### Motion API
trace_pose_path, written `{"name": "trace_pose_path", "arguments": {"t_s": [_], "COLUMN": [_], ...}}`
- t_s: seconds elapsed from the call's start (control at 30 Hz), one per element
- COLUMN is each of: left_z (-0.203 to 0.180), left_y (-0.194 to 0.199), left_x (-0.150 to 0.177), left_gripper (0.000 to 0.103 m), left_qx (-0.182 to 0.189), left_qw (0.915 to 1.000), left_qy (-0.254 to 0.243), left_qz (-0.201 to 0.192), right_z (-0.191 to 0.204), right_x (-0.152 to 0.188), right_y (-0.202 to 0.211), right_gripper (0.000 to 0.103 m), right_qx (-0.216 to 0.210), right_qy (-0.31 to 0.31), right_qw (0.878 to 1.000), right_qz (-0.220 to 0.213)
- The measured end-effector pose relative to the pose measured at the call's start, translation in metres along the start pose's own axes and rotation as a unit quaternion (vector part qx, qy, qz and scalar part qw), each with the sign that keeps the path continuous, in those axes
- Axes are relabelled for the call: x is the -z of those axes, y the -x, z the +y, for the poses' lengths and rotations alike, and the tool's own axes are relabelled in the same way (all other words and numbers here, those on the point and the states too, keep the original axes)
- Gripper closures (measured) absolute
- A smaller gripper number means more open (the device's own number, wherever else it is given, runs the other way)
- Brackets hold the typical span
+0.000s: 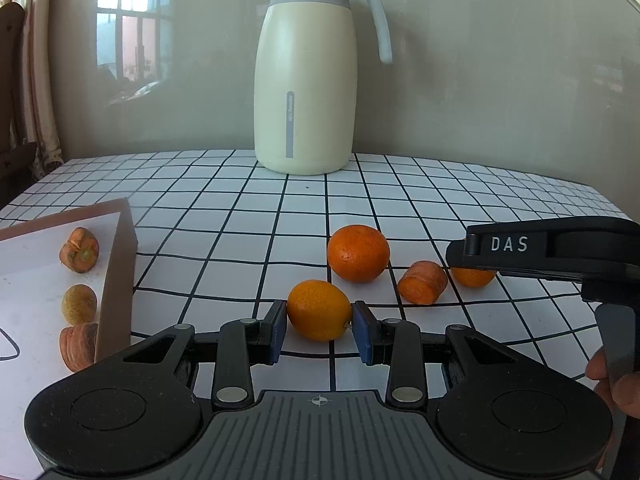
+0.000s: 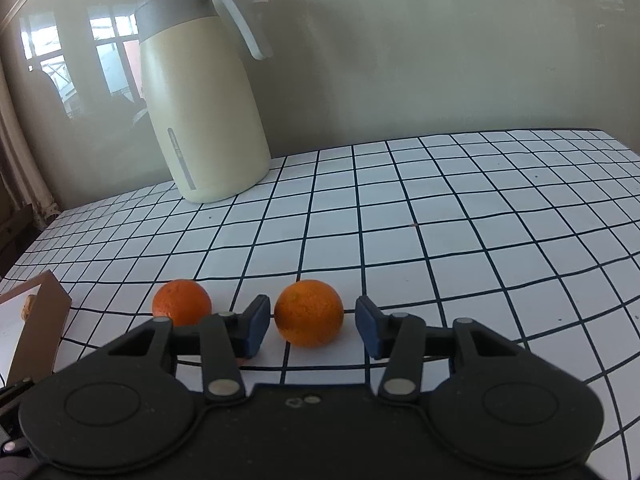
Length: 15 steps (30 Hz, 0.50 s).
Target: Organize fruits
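My left gripper (image 1: 320,332) is shut on an oval orange fruit (image 1: 319,310), both blue pads pressing its sides on the checked tablecloth. My right gripper (image 2: 312,326) stands open around a round orange (image 2: 309,313), with a small gap at each pad. The same orange (image 1: 474,277) peeks out under the right tool's black body (image 1: 540,252) in the left wrist view. A bigger orange (image 1: 358,253) and a carrot chunk (image 1: 423,282) lie between the two grippers. A cardboard box (image 1: 116,272) at the left holds a carrot top (image 1: 80,250), a yellowish fruit (image 1: 79,304) and a carrot piece (image 1: 78,346).
A tall cream thermos jug (image 1: 306,80) stands at the back of the table against the wall. The box corner (image 2: 40,320) shows at the left of the right wrist view, with the bigger orange (image 2: 182,302) beside it. A person's fingers (image 1: 616,384) hold the right tool.
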<state>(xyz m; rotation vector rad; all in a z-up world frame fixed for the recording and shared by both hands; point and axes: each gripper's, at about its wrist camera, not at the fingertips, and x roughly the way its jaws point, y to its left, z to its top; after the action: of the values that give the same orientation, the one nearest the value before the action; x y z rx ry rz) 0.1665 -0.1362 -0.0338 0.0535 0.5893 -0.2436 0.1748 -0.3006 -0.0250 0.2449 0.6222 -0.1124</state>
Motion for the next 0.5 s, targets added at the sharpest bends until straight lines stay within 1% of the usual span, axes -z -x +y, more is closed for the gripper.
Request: {"name": "trace_pose_path", "arguments": {"t_s": [0.27,0.37,0.5], "left_z": [-0.0007,0.0015,0.0005], "left_y": [-0.0020,-0.0032,-0.0032], "left_x": [-0.0005,-0.0008,0.0001], "left_gripper": [0.067,0.067,0.067], "left_qx": [-0.004,-0.003,-0.003], "left_qw": [1.0000,0.9999,0.9999], "left_qy": [0.000,0.008,0.005], "left_qz": [0.006,0.010,0.010], "right_z": [0.0036,0.0031,0.0027], "right_x": [-0.0003,0.0001,0.0008], "right_y": [-0.0018,-0.0026,-0.0034], "right_gripper": [0.071,0.072,0.073], "right_qx": [0.001,0.002,0.002], "right_qy": [0.009,0.010,0.011], "right_qw": [1.000,1.000,1.000], "right_qz": [0.002,0.003,0.005]}}
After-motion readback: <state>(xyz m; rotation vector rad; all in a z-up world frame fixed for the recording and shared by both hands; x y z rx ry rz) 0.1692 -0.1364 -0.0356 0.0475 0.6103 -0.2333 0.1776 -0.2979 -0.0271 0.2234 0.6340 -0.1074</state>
